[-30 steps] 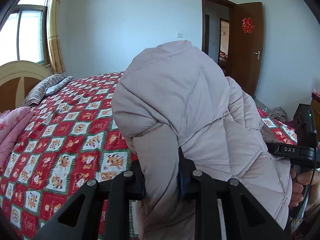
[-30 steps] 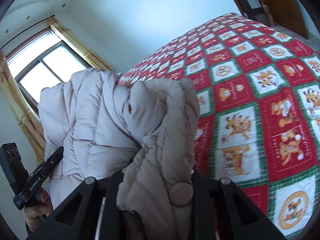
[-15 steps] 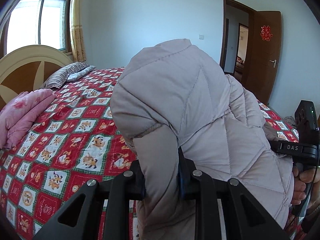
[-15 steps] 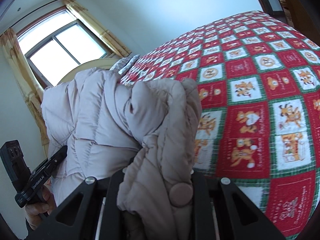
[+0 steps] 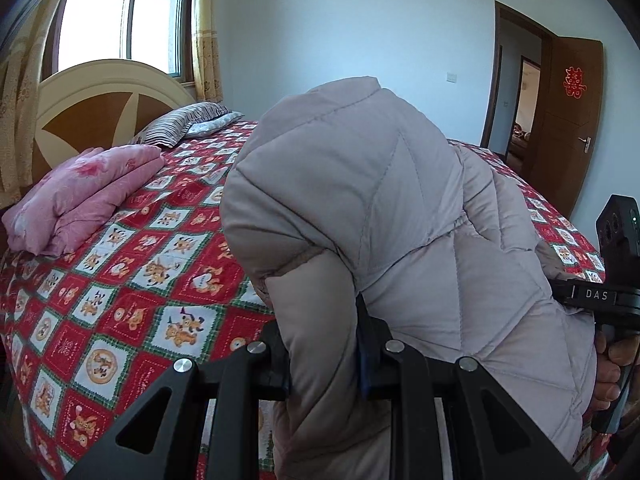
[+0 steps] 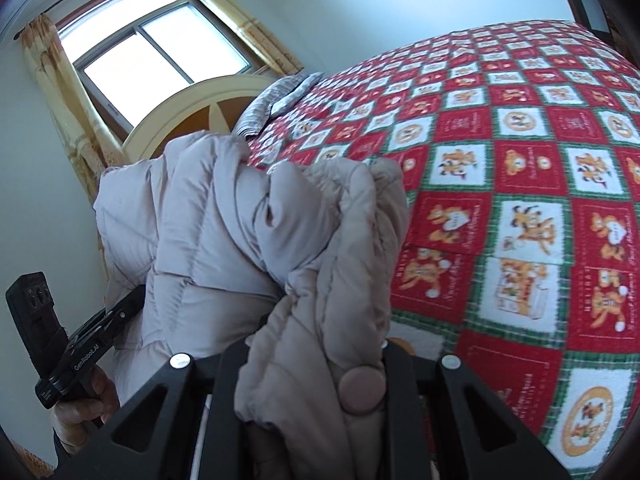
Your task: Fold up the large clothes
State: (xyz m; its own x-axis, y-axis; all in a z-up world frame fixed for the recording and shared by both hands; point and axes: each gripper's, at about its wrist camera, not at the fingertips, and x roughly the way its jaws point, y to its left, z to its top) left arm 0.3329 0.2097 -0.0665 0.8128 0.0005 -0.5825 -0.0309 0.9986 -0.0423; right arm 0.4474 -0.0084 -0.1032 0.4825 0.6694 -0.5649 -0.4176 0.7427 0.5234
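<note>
1. The left gripper (image 5: 322, 354) was clamped on a fold of the pale beige quilted down jacket (image 5: 400, 208), fabric bulging between its black fingers (image 5: 276, 360).
2. The right gripper (image 6: 316, 364) pinched another bunch of the same jacket, right by a round beige snap button (image 6: 362, 390); its grip looked unchanged from a second before.
3. The jacket hung in the air between the two grippers, lifted over the near edge of the bed rather than lying flat on it.
4. The person's right hand (image 5: 612, 372) gripped its handle beside the jacket's far side, the left hand (image 6: 86, 404) likewise.
5. Behind, the red-and-white checked cartoon bedspread (image 5: 132, 280) had slid across both views since earlier: both hands had carried the jacket sideways along the bed.
6. A folded pink quilt (image 5: 84, 196), barely visible earlier, now showed fully.
7. The cream and brown rounded headboard (image 5: 100, 108) and striped pillow (image 5: 180, 124) had come further into view.
</note>
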